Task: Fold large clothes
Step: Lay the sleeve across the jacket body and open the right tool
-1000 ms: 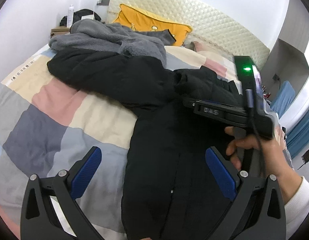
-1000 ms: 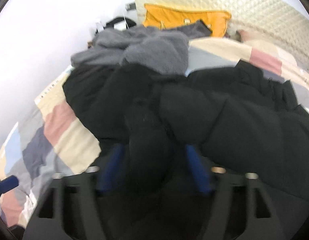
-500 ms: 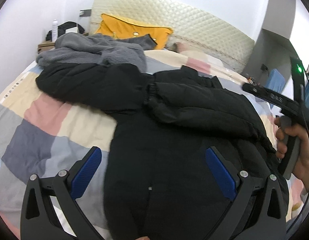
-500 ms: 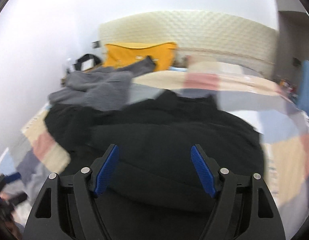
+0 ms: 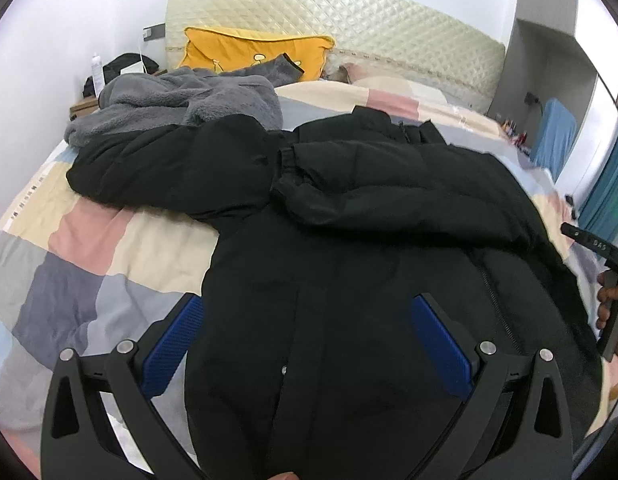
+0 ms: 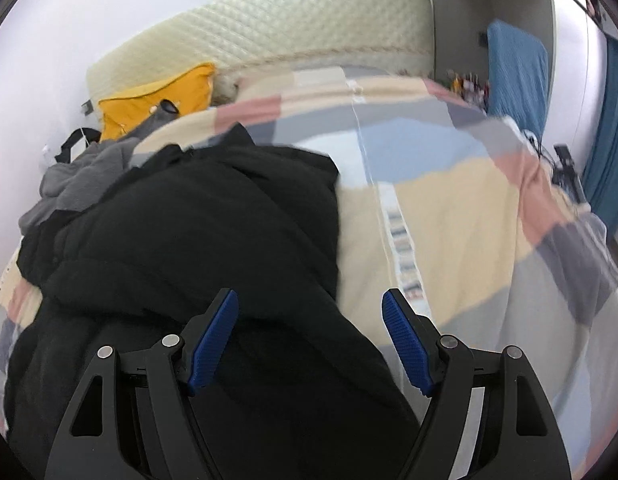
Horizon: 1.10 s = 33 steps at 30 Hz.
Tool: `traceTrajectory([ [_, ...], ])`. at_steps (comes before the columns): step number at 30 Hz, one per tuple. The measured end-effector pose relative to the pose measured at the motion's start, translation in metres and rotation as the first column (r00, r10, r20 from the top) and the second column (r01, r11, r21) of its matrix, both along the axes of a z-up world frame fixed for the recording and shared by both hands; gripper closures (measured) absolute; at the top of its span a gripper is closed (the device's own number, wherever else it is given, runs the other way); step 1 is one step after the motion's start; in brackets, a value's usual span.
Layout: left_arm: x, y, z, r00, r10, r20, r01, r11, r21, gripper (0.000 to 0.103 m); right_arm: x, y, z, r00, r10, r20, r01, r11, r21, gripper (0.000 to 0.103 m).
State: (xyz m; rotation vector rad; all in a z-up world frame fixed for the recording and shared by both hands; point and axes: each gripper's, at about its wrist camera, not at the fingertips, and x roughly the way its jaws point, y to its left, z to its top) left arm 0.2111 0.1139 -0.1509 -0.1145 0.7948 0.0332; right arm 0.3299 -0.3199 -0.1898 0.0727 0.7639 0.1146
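A large black padded jacket (image 5: 349, 248) lies spread on the bed, one sleeve folded across its chest and the other stretched out to the left. It also shows in the right wrist view (image 6: 189, 248). My left gripper (image 5: 309, 340) is open and empty, hovering over the jacket's lower body. My right gripper (image 6: 311, 340) is open and empty above the jacket's right edge. In the left wrist view the right gripper's body, held by a hand, shows at the right margin.
A grey fleece garment (image 5: 177, 100) lies at the bed's far left, beside a yellow pillow (image 5: 253, 52) against the quilted headboard (image 5: 349, 28). The patchwork bedspread (image 6: 449, 208) extends right of the jacket. A nightstand (image 5: 85, 106) stands at far left.
My right gripper let go of the black sleeve, opened and swung away to the right. The sleeve now lies across the jacket's chest. My left gripper stayed open and shifted right over the jacket.
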Motion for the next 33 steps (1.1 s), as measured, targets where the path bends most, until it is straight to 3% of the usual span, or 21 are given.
traceTrajectory([
  [7,0.004,-0.01,-0.004,0.999,0.014,-0.033,-0.014,1.0,-0.005,0.0,0.004,-0.008,-0.039,0.997,0.029,-0.074,-0.031,0.999,-0.02,0.029],
  [13,0.008,-0.022,-0.009,0.999,0.026,-0.035,-0.026,1.0,0.016,0.0,0.021,-0.004,-0.052,0.997,0.037,-0.07,-0.038,0.999,-0.012,0.029],
  [24,0.012,-0.032,-0.015,0.998,0.046,-0.036,-0.045,0.998,0.032,0.0,0.032,-0.02,-0.036,0.999,-0.027,0.033,0.023,0.995,0.098,0.029],
  [28,0.015,-0.035,-0.016,0.998,0.048,-0.037,-0.046,0.998,0.043,0.0,0.034,-0.028,-0.034,0.996,-0.067,0.056,0.062,0.993,0.098,0.029],
  [33,0.017,-0.036,-0.019,0.998,0.046,-0.047,-0.044,0.998,0.045,0.0,0.039,-0.048,-0.042,0.992,-0.12,0.028,0.115,0.982,0.152,0.026],
])
